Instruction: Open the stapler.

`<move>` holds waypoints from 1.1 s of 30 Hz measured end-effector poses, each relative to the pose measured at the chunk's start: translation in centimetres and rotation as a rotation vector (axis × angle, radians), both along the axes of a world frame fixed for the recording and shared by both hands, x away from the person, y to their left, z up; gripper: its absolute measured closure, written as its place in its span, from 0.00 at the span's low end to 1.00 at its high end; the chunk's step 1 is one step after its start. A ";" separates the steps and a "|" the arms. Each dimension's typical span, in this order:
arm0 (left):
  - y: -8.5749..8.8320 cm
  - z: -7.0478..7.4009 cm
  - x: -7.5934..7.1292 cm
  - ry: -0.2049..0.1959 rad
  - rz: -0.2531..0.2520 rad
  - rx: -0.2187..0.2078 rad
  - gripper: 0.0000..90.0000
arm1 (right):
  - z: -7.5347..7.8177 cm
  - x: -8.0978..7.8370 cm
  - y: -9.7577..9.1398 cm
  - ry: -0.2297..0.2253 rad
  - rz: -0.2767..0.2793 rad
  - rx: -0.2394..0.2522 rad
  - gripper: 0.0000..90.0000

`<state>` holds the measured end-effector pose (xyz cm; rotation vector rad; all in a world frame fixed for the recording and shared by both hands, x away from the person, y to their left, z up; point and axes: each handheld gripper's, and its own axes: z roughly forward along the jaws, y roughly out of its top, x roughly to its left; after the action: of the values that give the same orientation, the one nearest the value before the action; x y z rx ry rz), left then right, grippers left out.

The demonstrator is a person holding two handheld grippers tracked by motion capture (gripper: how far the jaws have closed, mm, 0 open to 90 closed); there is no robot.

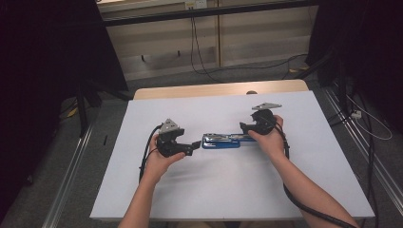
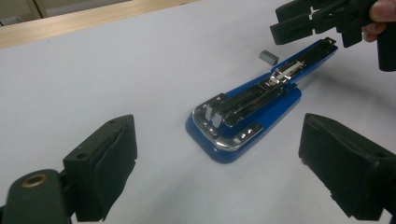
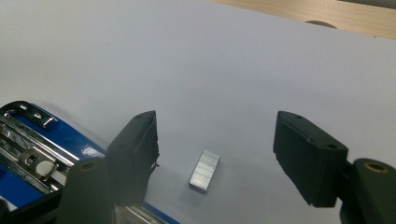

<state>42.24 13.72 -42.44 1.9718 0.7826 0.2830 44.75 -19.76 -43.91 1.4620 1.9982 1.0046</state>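
I've got both grippers open: left gripper (image 1: 194,145) w/ blue stapler (image 2: 247,114) ahead, right gripper (image 3: 215,161) w/ staple block (image 3: 204,171) between its jaws, untouched.

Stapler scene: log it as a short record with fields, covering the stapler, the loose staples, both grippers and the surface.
stapler: blue stapler, opened out flat on the table, metal staple channel facing up
staples: small silver staple strip lying loose on the sheet beside the stapler
left gripper: left gripper open, nothing between its jaws, facing the stapler's wide end
right gripper: right gripper open, jaws either side of the staple strip, not pressing it
surface: white sheet over a wooden table
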 end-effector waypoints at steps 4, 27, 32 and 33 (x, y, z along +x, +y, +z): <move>0.4 0.1 -0.4 -0.008 -0.003 0.001 0.12 | -0.1 0.1 -0.1 0.002 -0.001 -0.001 0.34; 0.9 0.0 -0.4 -0.015 0.015 -0.005 0.12 | -1.3 1.0 -0.2 0.099 -0.023 -0.002 0.61; 1.0 0.0 -0.4 -0.015 0.018 -0.004 0.12 | -1.4 1.2 0.0 0.106 -0.011 -0.011 0.67; 1.0 0.0 -0.4 -0.017 0.017 0.001 0.12 | -1.5 1.2 0.1 0.109 -0.008 -0.016 0.67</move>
<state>41.84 14.71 -42.46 1.9619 0.7881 0.3102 45.98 -19.62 -45.40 1.5452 2.0694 0.9213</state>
